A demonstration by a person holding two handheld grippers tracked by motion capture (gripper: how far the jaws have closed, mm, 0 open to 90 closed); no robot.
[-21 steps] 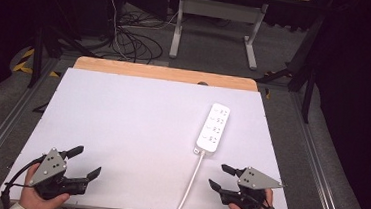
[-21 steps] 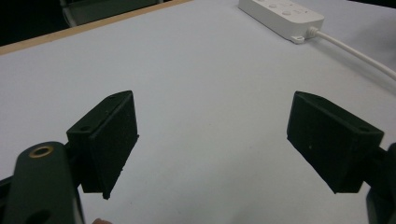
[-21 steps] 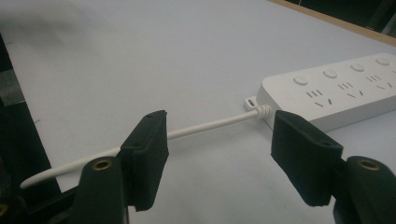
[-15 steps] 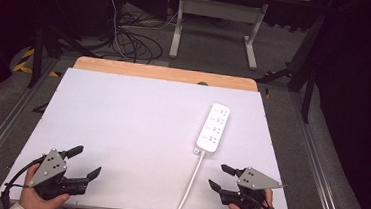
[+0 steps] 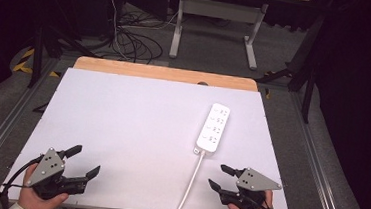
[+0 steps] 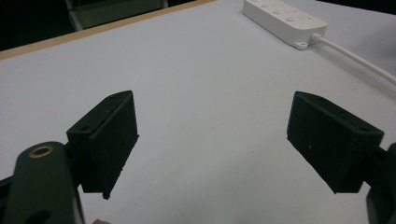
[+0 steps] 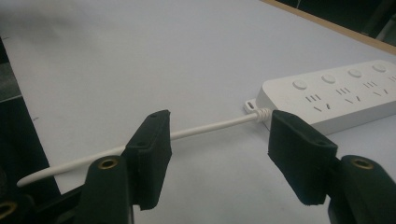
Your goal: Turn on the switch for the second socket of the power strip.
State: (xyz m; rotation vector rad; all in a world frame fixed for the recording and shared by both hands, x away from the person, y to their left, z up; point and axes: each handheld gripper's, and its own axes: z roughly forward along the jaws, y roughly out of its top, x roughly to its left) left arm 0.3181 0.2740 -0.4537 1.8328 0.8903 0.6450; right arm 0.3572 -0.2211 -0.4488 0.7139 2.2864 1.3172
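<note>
A white power strip (image 5: 213, 128) with several sockets lies on the right half of the white table top (image 5: 132, 115), its white cable (image 5: 191, 182) running to the near edge. My left gripper (image 5: 83, 160) rests at the near left corner, open, with bare table between its jaws. In the left gripper view (image 6: 212, 140) the power strip (image 6: 282, 16) lies far off at the upper right. My right gripper (image 5: 219, 177) sits at the near right, open, just right of the cable. In the right gripper view (image 7: 219, 154) the cable (image 7: 210, 127) and power strip (image 7: 336, 95) lie on the table beyond the jaws, untouched.
A wooden strip (image 5: 166, 73) borders the table's far edge. Beyond it, on the dark floor, lie black cables (image 5: 133, 40) and the legs of a grey desk frame (image 5: 215, 16). Metal rails (image 5: 314, 160) run along both sides of the table.
</note>
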